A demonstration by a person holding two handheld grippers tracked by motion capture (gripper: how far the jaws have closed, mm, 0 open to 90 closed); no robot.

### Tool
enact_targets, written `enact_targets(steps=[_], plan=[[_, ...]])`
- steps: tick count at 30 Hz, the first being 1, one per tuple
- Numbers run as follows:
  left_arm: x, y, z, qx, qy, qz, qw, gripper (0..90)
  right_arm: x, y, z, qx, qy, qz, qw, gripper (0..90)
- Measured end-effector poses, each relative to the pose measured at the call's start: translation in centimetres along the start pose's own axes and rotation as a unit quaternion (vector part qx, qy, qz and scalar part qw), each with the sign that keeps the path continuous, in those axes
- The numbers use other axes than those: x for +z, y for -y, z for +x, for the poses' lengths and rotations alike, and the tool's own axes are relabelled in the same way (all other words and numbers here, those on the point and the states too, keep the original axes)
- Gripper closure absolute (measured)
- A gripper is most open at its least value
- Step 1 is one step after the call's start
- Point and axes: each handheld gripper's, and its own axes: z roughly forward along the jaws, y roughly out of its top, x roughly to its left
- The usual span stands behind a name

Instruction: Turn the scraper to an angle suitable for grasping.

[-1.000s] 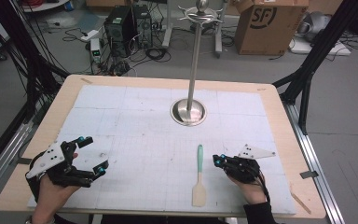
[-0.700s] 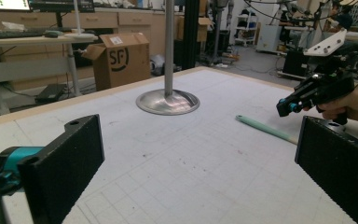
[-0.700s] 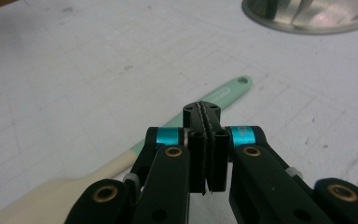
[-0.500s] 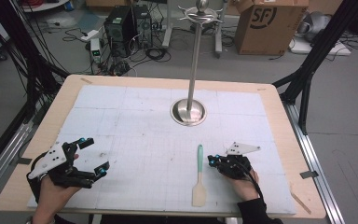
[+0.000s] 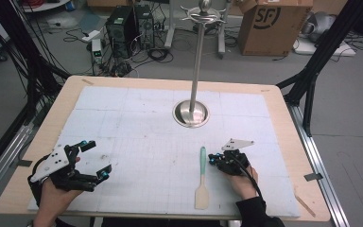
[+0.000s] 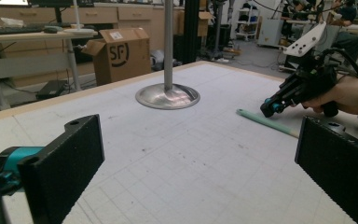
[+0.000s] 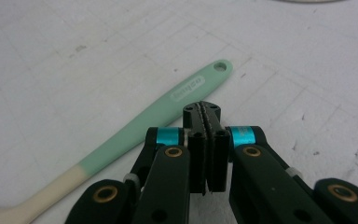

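Closing in on the spatula from its right: right hand-held gripper now just beside the green handle in the high view, nearer than half a second ago and nearer again than a second ago, when well apart from it. Spatula unmoved across all three moments, flat on the surface, cream blade toward the near edge, handle pointing at the metal stand. Left hand-held gripper unchanged at the near left corner, well apart from the spatula.

Left gripper view: jaws spread wide, nothing between them, bare surface ahead. Stand base farther off; right hand-held gripper seen beyond, tip low and close to the handle end of the spatula. Contact or small gap not determinable from this angle.

Right gripper view: right hand-held gripper pressed together, pads meeting, nothing pinched. Spatula lying just past the tip, hanging hole at the far end, cream part at lower left.

Judgement: approach largely complete, grasp not begun. Jaws to be opened before any pick-up of the handle; in present state, only a nudge possible.
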Motion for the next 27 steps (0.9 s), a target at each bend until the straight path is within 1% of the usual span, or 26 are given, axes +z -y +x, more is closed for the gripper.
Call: enact_targets(steps=[3, 4, 5, 9, 11, 16, 19, 21, 22, 25, 26, 27], plan=[[-0.1, 0.0, 0.1, -0.001, -0.001, 0.0, 1.0, 1.8, 0.1, -0.1, -0.1, 0.005, 0.001, 0.002, 1.0, 89.4], [-0.3, 0.0, 0.1, 0.0, -0.002, 0.001, 1.0, 1.8, 0.2, -0.2, -0.1, 0.013, 0.001, 0.003, 0.9999, 89.4], [-0.3, 0.0, 0.1, -0.001, -0.004, 0.0, 1.0, 1.8, 0.2, -0.2, -0.1, 0.015, 0.001, 0.004, 0.9999, 89.4], [-0.5, 0.0, 0.1, 0.0, -0.003, 0.0, 1.0, 1.8, 0.5, -0.4, 0.1, 0.005, 0.001, 0.002, 1.0, 89.4], [-0.5, 0.1, 0.0, -0.002, -0.003, 0.001, 1.0, 1.8, 0.8, -0.6, 0.3, -0.001, -0.004, 0.002, 1.0, 89.4], [-0.7, 0.1, 0.1, -0.001, -0.007, 0.002, 1.0, 1.8, 1.4, -1.1, 1.0, -0.003, -0.01, 0.005, 0.9999, 89.5], [-0.8, 0.1, 0.1, -0.001, -0.009, 0.002, 1.0, 1.8, 1.9, -1.4, 1.6, -0.016, -0.016, 0.006, 0.9997, 89.5], [-0.9, 0.2, 0.1, -0.003, -0.01, 0.002, 0.9999, 1.8, 2.3, -1.7, 2.1, -0.023, -0.03, 0.008, 0.9993, 89.5], [-0.9, 0.2, 0.1, -0.003, -0.011, 0.003, 0.9999, 1.8, 2.4, -1.8, 2.5, -0.032, -0.03, 0.008, 0.999, 89.5], [-1.0, 0.2, 0.1, -0.004, -0.01, 0.002, 0.9999, 1.8, 3.0, -2.1, 3.3, -0.044, -0.045, 0.011, 0.998, 89.5], [-1.0, 0.1, 0.1, -0.006, -0.008, 0.001, 0.9999, 1.8, 3.1, -2.2, 3.6, -0.045, -0.046, 0.012, 0.9978, 89.5], [-1.0, 0.1, 0.1, -0.006, -0.008, 0.001, 0.9999, 1.8, 3.2, -2.3, 3.8, -0.045, -0.053, 0.012, 0.9975, 89.5]])
